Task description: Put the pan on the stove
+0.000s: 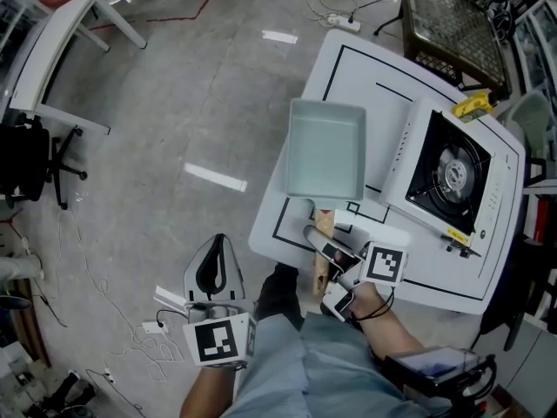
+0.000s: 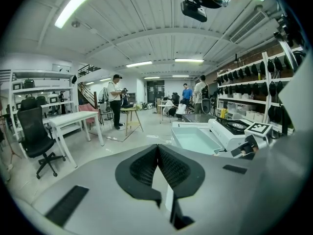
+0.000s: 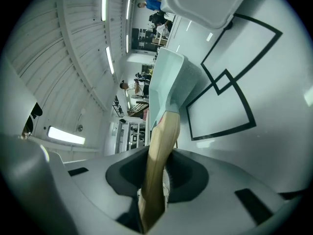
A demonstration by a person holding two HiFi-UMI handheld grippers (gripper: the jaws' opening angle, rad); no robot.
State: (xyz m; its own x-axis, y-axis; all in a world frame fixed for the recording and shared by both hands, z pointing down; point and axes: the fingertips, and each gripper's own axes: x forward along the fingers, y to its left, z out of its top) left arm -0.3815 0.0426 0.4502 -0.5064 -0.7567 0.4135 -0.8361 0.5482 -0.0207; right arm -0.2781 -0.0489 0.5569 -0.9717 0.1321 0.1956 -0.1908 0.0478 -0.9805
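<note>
- A person's right gripper (image 1: 329, 252) is clamped on the wooden handle (image 1: 323, 233) of a pale blue-green rectangular pan (image 1: 326, 151). In the right gripper view the dark pads press both sides of the handle (image 3: 157, 170).
- The pan sits over the near-left part of the white table (image 1: 348, 68), its body close to the table's left edge and its handle pointing back toward the person. The views do not show whether its base rests on the tabletop or hangs just above it.
- The portable gas stove (image 1: 448, 177) stands on the right part of the table, its round burner bare. The pan is beside it and apart from it, not yet on the burner.
- A small yellow object (image 1: 474, 104) lies just behind the stove.
- The left gripper (image 1: 218, 244) hangs off the table's left side, over the grey floor. In the left gripper view its jaws meet at the tips with nothing between them (image 2: 157, 148).
- From that view the pan (image 2: 195, 138) and stove (image 2: 230, 131) show to the right, with people standing far back in the workshop.
</note>
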